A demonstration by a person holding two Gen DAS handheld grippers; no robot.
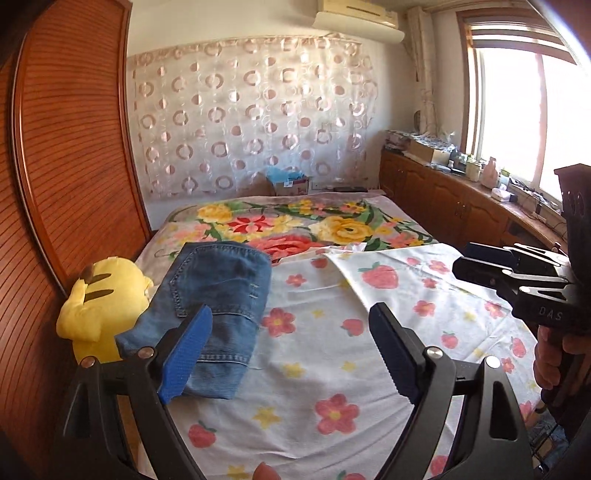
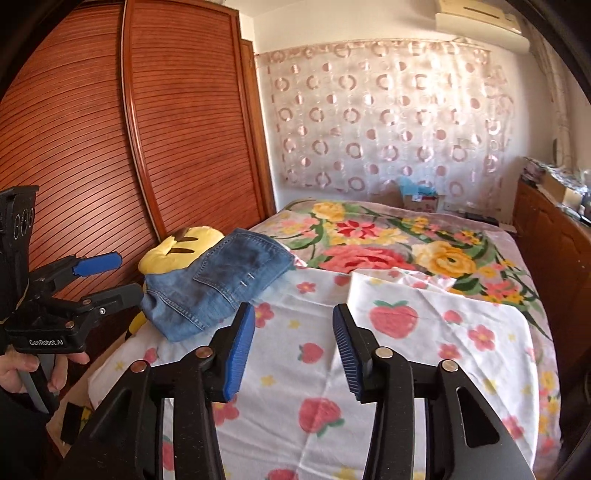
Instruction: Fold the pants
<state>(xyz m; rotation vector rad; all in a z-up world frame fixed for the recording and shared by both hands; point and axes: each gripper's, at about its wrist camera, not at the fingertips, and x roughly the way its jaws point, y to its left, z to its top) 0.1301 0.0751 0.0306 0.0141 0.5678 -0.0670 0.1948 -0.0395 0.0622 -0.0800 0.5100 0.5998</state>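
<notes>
Nearest the lenses, we have both grippers up over the bed with nothing between their blue pads. Our left gripper (image 1: 290,350) has its fingers spread wide; our right gripper (image 2: 293,350) is spread too, somewhat less. Neither touches cloth.

Under them lies the strawberry sheet (image 1: 332,369), white with pink flowers, one corner folded back on itself.

Left of centre sit the pants (image 1: 214,295): blue jeans, folded into a compact stack, back pocket up, hem edge toward us. Seen from the right wrist, the pants (image 2: 218,280) overlap the yellow plush toy (image 2: 184,247) at the bed's left edge, and the stack rests partly on it. The left wrist view shows the same plush toy (image 1: 99,299) just beside the denim, against the wooden wardrobe (image 1: 66,147).

Beyond the sheet, the floral blanket (image 1: 295,225) covers the far half of the bed. A cardboard box (image 1: 290,182) sits past it, at the foot of the ring-patterned curtain (image 1: 251,122). Low cabinets (image 1: 443,195) with clutter on top run under the window (image 1: 517,110) on the right. Air conditioner (image 1: 358,14) up top.
</notes>
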